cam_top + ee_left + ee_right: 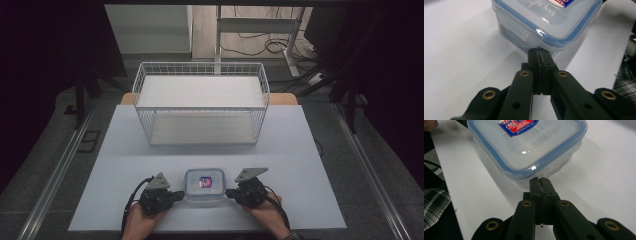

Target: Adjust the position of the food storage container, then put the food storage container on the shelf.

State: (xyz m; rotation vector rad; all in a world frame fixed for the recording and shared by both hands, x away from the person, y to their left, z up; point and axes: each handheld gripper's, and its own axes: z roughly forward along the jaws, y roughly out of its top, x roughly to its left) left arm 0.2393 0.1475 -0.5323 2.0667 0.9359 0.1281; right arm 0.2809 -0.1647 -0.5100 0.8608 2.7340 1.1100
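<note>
A white surface (125,150) carries a wire basket (200,102) at its far side. Near the front edge sits a clear lidded container (204,184). The left tool (181,195) and right tool (229,192), both closed and empty, flank it, tips at its corners.

Dim room, grey floor (40,165) round white counter (125,150); cables (260,45) trail under a desk frame (260,25) behind
</note>
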